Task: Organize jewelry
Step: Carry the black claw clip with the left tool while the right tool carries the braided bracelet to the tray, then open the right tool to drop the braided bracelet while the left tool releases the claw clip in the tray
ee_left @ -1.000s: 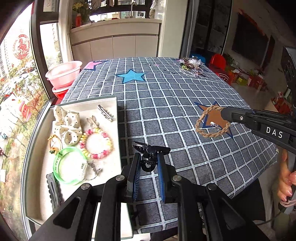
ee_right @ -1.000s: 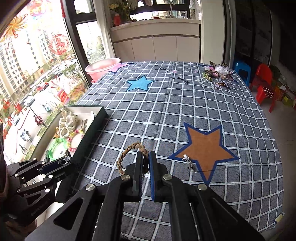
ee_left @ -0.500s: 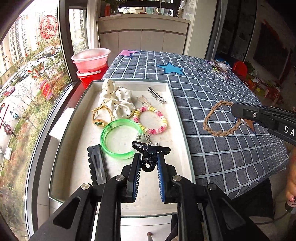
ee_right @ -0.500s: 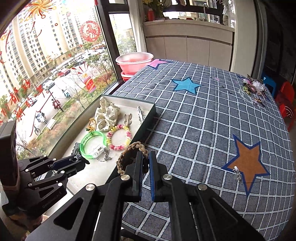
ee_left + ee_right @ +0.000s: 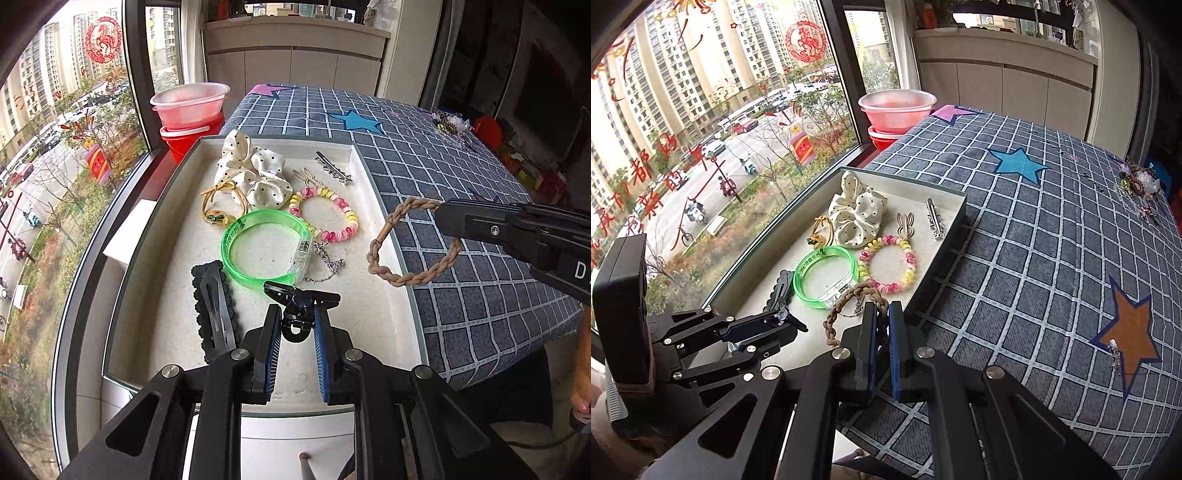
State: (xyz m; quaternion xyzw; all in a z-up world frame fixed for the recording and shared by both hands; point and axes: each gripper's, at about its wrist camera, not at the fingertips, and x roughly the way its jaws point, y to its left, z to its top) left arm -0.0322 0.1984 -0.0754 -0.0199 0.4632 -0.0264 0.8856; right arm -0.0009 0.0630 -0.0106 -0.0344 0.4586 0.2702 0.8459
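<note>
While the right gripper (image 5: pixel 882 325) pinches the tan braided cord bracelet (image 5: pixel 413 242) by its rim, the light, limp loop dangles ahead over the shallow white tray's edge (image 5: pixel 384 221); the left gripper (image 5: pixel 300 328) clamps a small black hair claw (image 5: pixel 301 302).

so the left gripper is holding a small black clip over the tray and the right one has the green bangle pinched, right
Not quite. The right gripper pinches a braided tan bracelet, as both wrist views show. The green bangle lies in the tray. The left gripper does hold the small black clip.
</note>
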